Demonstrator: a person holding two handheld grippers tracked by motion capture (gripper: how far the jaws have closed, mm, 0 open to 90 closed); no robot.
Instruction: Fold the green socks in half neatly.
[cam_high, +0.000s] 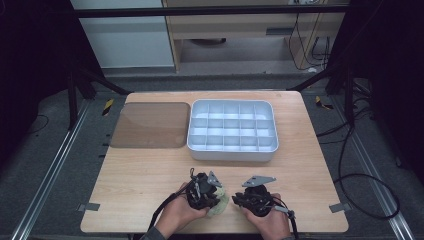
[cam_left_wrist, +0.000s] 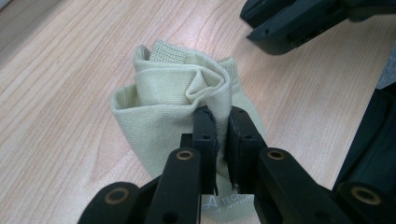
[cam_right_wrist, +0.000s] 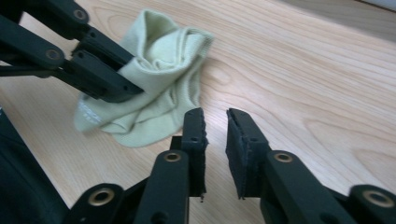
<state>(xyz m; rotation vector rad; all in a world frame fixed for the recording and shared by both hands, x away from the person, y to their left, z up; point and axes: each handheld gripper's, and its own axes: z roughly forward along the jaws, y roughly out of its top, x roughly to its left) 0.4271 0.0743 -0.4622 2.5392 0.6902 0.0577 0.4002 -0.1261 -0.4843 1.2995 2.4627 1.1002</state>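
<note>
The left gripper (cam_left_wrist: 220, 122) pinches the bunched pale sock (cam_left_wrist: 173, 88) at the table's (cam_high: 150, 175) near edge; the right gripper (cam_right_wrist: 215, 122), slightly parted and empty, should grab the loose end and keep it taut

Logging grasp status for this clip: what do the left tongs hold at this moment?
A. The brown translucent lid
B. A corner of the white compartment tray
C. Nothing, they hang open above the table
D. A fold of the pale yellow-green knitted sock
D: in the left gripper view the left tongs are pinched on a fold of the pale yellow-green knitted sock, which lies bunched on the wooden table.
</note>
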